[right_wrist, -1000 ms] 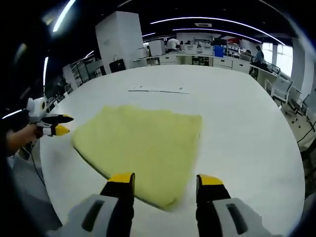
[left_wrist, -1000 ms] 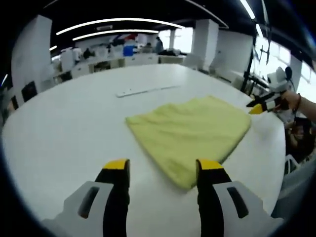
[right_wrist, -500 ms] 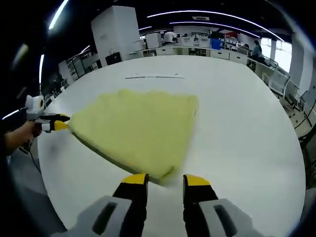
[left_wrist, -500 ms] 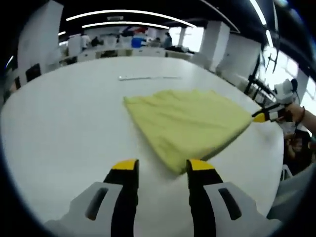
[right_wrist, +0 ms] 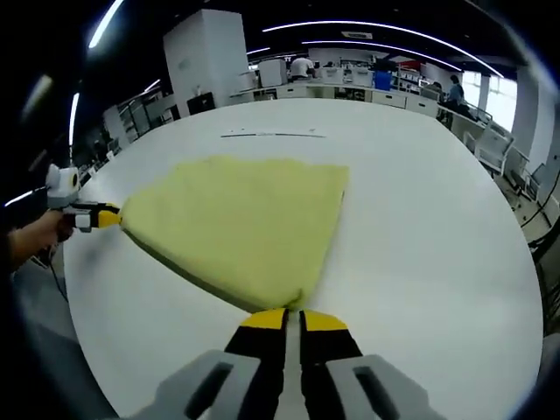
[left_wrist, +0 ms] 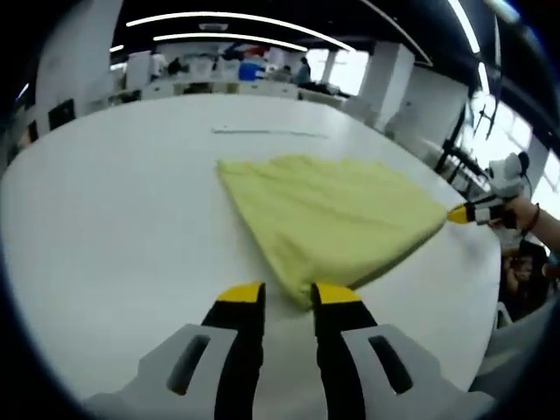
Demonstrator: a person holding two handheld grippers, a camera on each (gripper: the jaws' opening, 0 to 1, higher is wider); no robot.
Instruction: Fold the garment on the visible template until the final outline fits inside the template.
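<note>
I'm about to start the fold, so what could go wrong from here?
The left gripper shows a gap between its jaws, around just a corner tip of the cloth, so it may slip out. The right gripper, shut on the next corner, might hold only one layer.

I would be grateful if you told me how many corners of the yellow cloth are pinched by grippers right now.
2. The right gripper is shut on the near corner of the yellow cloth; the left gripper grips the corner at that view's left. More cloth may lie folded underneath.
</note>
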